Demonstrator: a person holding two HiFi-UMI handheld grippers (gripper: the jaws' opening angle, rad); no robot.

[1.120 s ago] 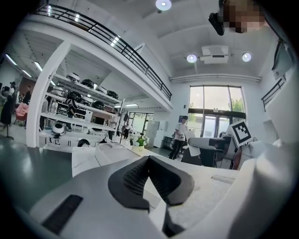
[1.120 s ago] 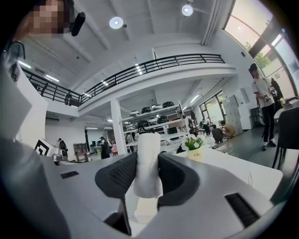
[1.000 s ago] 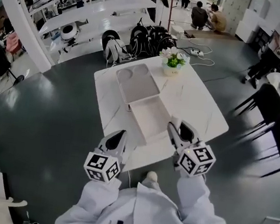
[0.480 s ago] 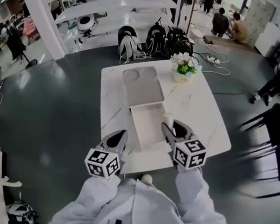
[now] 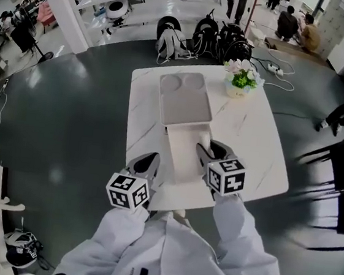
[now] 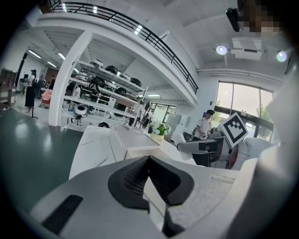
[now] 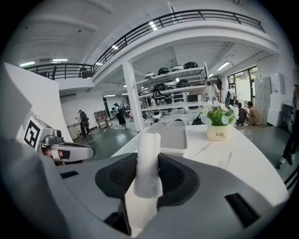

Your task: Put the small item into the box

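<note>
Where a pot (image 7: 218, 133) of flowers (image 7: 217, 115) stands ahead and to the right of the right gripper (image 7: 147, 159), its side reads "Life". That gripper's cube (image 5: 226, 176) carries black-and-white square markers, and so does the left one's. The item (image 7: 148, 144) is a plain white roll, upright, with a slightly uneven top edge. It is clamped between the right gripper's dark pads (image 7: 170, 175) and rises above them. The box (image 5: 172, 145) lies open just below and ahead of those jaws, its grey lid (image 7: 172, 135) flat straight beyond the item. The left gripper (image 6: 148, 158), off to the left beside the box, has its jaws drawn together at the tips, with nothing between them.
</note>
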